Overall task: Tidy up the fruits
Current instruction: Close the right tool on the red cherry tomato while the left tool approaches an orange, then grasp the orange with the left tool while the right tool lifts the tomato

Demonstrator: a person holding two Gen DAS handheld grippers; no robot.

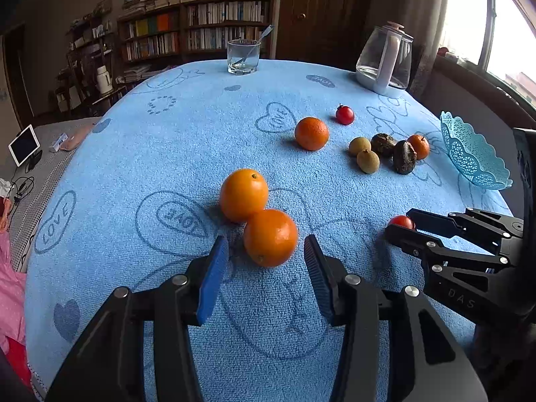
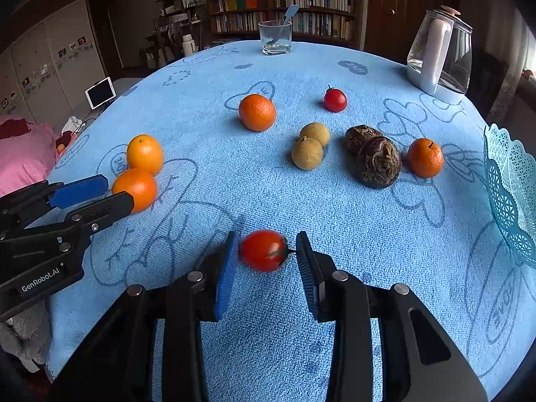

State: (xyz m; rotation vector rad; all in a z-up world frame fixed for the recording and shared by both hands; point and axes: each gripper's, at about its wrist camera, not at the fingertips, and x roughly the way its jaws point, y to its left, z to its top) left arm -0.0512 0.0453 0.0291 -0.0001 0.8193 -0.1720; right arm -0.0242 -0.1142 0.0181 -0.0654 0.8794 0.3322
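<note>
My left gripper (image 1: 266, 249) is open around the near orange (image 1: 270, 237), which rests on the blue cloth touching a second orange (image 1: 243, 194). My right gripper (image 2: 267, 251) is open with a red cherry tomato (image 2: 264, 250) between its pads; the left pad looks to touch it. It also shows in the left wrist view (image 1: 402, 221). Farther back lie a third orange (image 2: 257, 112), another cherry tomato (image 2: 335, 99), two longans (image 2: 307, 152), two dark water chestnuts (image 2: 378, 162) and a small tangerine (image 2: 425, 157). A light blue lace basket (image 2: 512, 181) stands at the right edge.
A glass with a spoon (image 2: 275, 37) and a glass kettle (image 2: 440, 57) stand at the table's far side. The table (image 2: 335, 335) is covered by a blue patterned towel. A bookshelf and a door lie behind; a pink bed and a tablet lie to the left.
</note>
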